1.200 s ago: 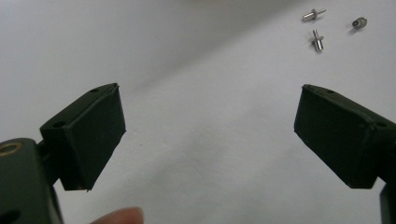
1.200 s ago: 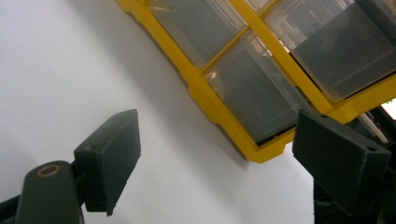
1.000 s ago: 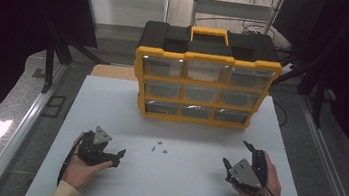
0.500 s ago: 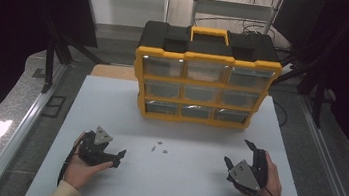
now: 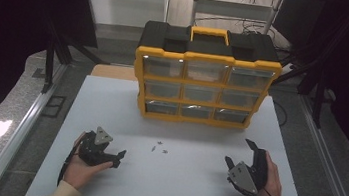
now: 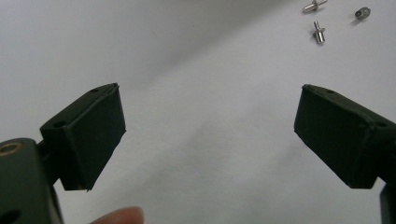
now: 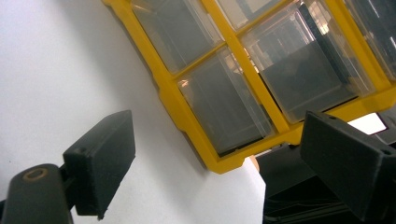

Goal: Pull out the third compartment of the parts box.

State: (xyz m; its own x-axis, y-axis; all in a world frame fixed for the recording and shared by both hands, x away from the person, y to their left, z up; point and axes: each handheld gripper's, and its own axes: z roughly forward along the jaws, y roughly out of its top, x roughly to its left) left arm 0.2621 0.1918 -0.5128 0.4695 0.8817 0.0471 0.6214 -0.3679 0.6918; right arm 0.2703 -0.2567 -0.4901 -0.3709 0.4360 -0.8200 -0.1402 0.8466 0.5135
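Note:
A yellow-and-black drawer organizer (image 5: 206, 82) stands upright at the back of the white tabletop (image 5: 176, 189), with its clear drawers facing me. A few small metal pins (image 5: 159, 150) lie loose in front of it. My left gripper (image 5: 120, 158) rests at the front left, pointing right toward the pins, open and empty. In the left gripper view the pins (image 6: 318, 32) lie beyond the open left gripper (image 6: 210, 135). My right gripper (image 5: 239, 153) sits at the front right, open, with nothing between its jaws, which have just been opening. In its own view the right gripper (image 7: 215, 154) faces the organizer's lower drawers (image 7: 250, 70).
Metal rails (image 5: 17, 129) run along both sides of the tabletop. Dark stands and cables (image 5: 317, 70) crowd the area behind the organizer. A wooden board (image 5: 115, 72) shows at the organizer's back left.

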